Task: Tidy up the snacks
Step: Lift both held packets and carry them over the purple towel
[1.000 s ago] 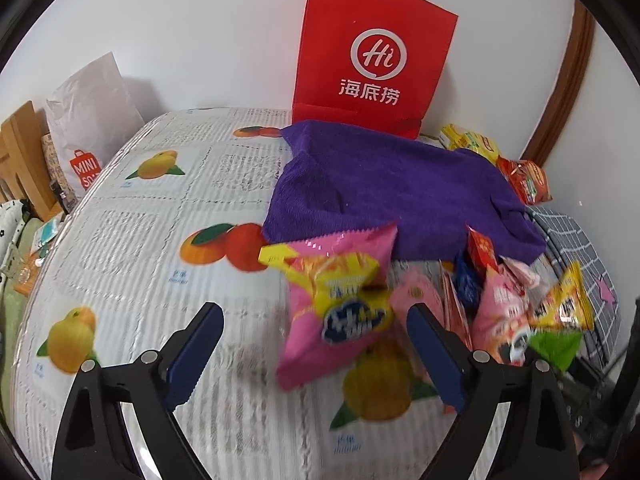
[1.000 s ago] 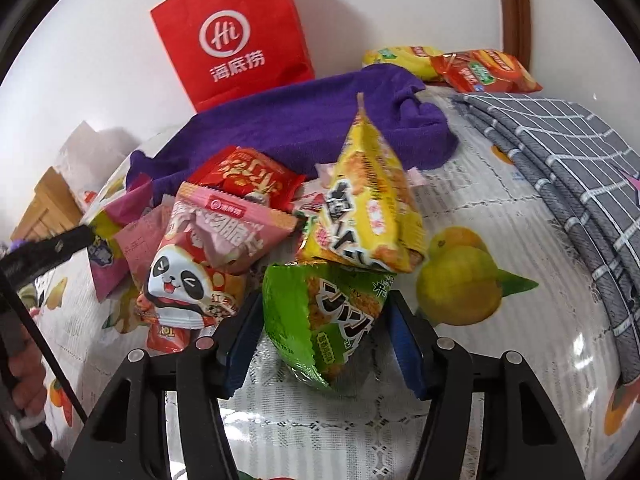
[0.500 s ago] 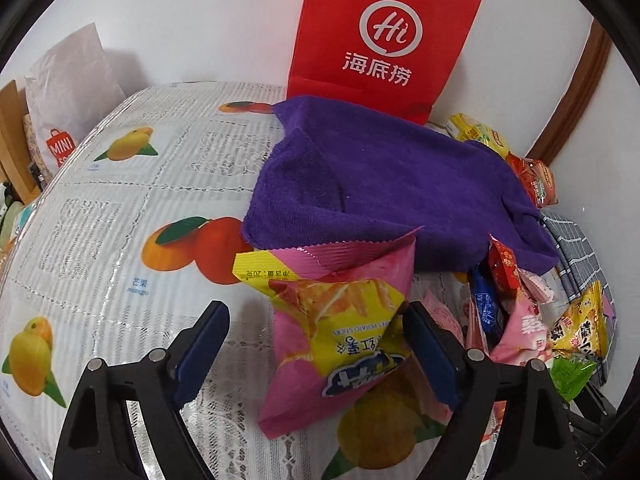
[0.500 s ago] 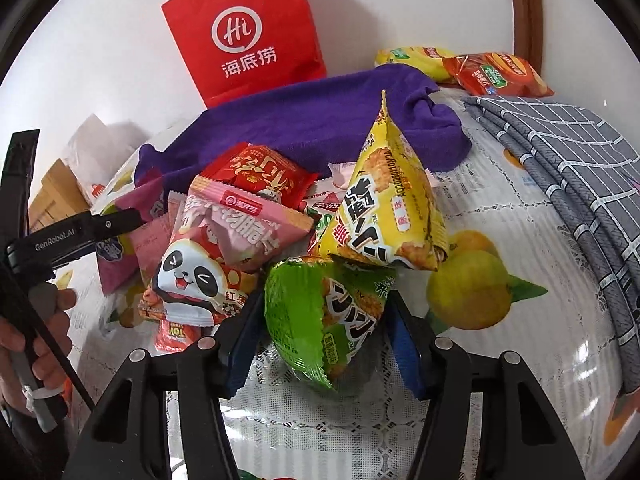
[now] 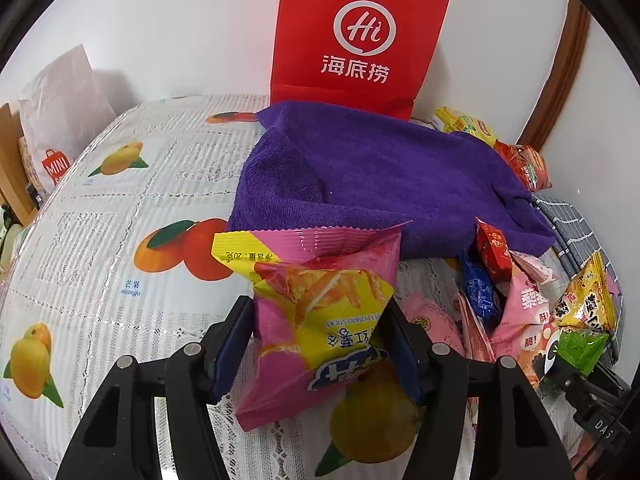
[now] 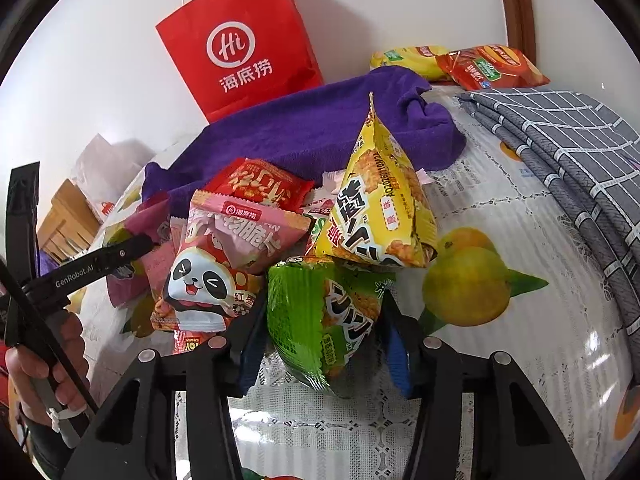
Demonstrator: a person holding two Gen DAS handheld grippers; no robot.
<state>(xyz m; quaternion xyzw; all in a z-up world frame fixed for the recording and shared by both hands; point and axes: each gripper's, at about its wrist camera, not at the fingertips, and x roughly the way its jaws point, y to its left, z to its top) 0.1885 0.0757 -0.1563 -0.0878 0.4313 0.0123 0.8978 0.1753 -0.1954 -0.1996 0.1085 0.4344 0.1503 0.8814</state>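
My left gripper (image 5: pixel 320 336) is shut on a pink and yellow potato-stick bag (image 5: pixel 320 304), held just above the fruit-print tablecloth (image 5: pixel 120 200), in front of a purple towel (image 5: pixel 380 176). My right gripper (image 6: pixel 324 328) is shut on a green snack pouch (image 6: pixel 320 316), at the near edge of a snack pile: a yellow pyramid pouch (image 6: pixel 384 216), a pink panda bag (image 6: pixel 216 264) and a red packet (image 6: pixel 260 184). The same pile shows at the right of the left wrist view (image 5: pixel 532 304).
A red paper bag (image 5: pixel 360 36) stands against the wall behind the towel. Yellow and red packets (image 6: pixel 460 64) lie at the back right. A grey checked cloth (image 6: pixel 580 152) covers the right side. A white Miniso bag (image 5: pixel 60 112) stands at the far left.
My left gripper has closed from wide open onto the pink bag and moved toward the towel. My right gripper has stayed shut on the green pouch and barely moved.
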